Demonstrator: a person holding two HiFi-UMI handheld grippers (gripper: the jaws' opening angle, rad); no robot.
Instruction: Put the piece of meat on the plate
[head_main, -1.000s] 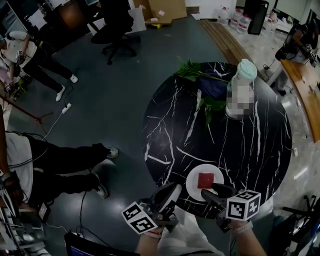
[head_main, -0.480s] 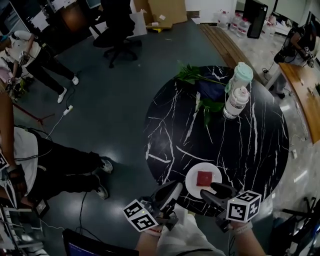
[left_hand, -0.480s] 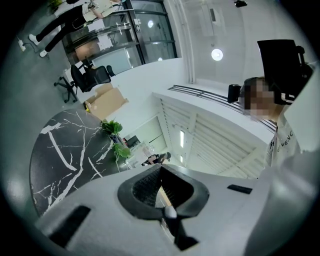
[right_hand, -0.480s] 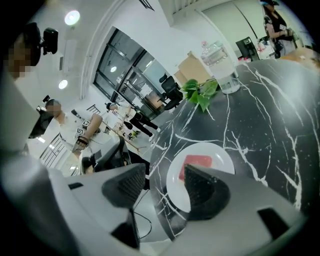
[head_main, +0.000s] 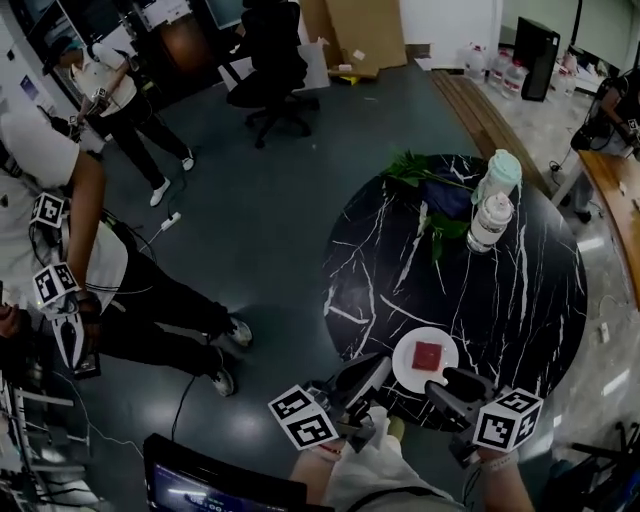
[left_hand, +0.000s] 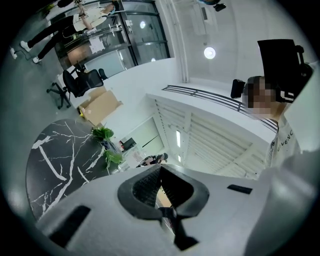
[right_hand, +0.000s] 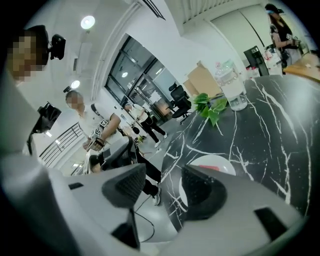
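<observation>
A red square piece of meat (head_main: 428, 354) lies on the white plate (head_main: 408, 372) near the front edge of the round black marble table (head_main: 500, 290). My left gripper (head_main: 366, 376) hangs just off the table's edge, left of the plate, shut on nothing and tilted up toward the ceiling (left_hand: 160, 172). My right gripper (head_main: 462, 386) hovers at the plate's near right side, open and empty (right_hand: 162, 187). The right gripper view shows the plate (right_hand: 212, 162) with a red sliver of the meat (right_hand: 214, 168) just beyond the jaws.
Two plastic bottles (head_main: 494, 208) and a leafy green sprig (head_main: 432, 222) stand at the table's far side. A person (head_main: 60, 250) with marker cubes stands at the left, and another person's legs (head_main: 170, 320) lie on the floor. An office chair (head_main: 275, 60) is further back.
The head view has swung, so the table sits further right and lower. Both grippers keep their places by the plate, and the meat stays on it. A person has come in at the left.
</observation>
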